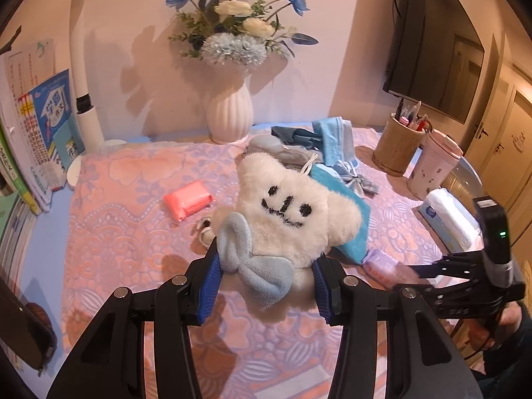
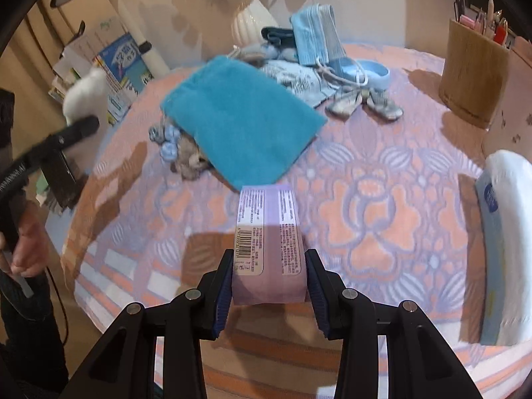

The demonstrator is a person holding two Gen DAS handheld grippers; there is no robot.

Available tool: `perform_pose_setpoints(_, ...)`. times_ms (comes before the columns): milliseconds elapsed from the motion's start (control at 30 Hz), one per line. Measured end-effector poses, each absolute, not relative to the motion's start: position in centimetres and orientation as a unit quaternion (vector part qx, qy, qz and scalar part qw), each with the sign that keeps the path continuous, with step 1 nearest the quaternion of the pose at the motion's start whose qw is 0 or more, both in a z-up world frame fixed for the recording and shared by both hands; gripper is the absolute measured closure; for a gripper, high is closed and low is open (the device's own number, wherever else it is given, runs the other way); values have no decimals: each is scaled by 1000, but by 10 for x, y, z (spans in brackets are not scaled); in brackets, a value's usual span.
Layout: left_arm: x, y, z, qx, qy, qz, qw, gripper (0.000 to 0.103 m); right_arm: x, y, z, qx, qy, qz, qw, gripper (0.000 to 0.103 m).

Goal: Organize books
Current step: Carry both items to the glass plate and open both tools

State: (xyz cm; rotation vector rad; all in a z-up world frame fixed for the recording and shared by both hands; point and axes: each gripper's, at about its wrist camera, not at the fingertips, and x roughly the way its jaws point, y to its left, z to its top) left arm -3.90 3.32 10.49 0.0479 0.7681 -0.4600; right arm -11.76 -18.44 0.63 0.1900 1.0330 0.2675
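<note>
My left gripper (image 1: pixel 266 282) is shut on a white plush toy (image 1: pixel 286 212) with a stitched face and a pale blue bow, held above the patterned cloth. My right gripper (image 2: pixel 267 282) is shut on a lilac packet (image 2: pixel 269 242) with a barcode, lifted over the table. In the left wrist view the right gripper (image 1: pixel 429 271) shows at the right with the lilac packet (image 1: pixel 379 262) in it. Books (image 1: pixel 40 139) stand upright at the far left beside a white lamp post (image 1: pixel 84 93). The same books (image 2: pixel 123 66) appear at the upper left of the right wrist view.
A white vase of flowers (image 1: pixel 229 113) stands at the back. A teal cloth (image 2: pixel 239 116), face masks (image 2: pixel 316 33), a red packet (image 1: pixel 188 199), a wooden pen holder (image 2: pixel 472 73), a pink cup (image 1: pixel 435 166) and a tissue pack (image 2: pixel 502 249) lie on the pink-and-lilac tablecloth (image 2: pixel 382 206). A person's hand (image 2: pixel 26 249) holds the left gripper.
</note>
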Motion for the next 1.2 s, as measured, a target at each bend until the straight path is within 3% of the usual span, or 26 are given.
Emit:
perform_pose_setpoints(67, -41, 29, 107, 23, 372, -224, 901, 58, -111, -182, 0, 94, 493, 129, 855, 47)
perform_pose_setpoints(100, -42, 27, 109, 24, 371, -226, 900, 58, -108, -180, -3, 97, 491, 135, 855, 46)
perform_pose_setpoints(133, -45, 24, 113, 28, 368, -228, 901, 58, -106, -178, -3, 94, 485, 135, 859, 47)
perform_pose_setpoints(167, -47, 20, 116, 31, 365, -230, 902, 58, -105, -174, -1, 82, 486, 129, 860, 65)
perform_pose_setpoints(200, -50, 16, 120, 36, 360, -233, 903, 58, -107, -171, 2, 71, 485, 124, 863, 67)
perform_pose_setpoints(367, -60, -28, 155, 49, 326, -276, 903, 58, -128, -186, 38, 74, 442, 116, 887, 68)
perform_pose_setpoints(700, -64, -213, 221, 72, 291, -403, 865, 58, -194, -362, 151, 162, 303, -126, 931, 68)
perform_pose_setpoints(900, -67, -326, 209, 106, 316, -454, 826, 58, -220, -456, 149, 238, 284, -226, 901, 68)
perform_pose_setpoints(1200, -66, -433, 145, 160, 380, -474, 778, 57, -230, -531, 94, 287, 329, -286, 853, 67)
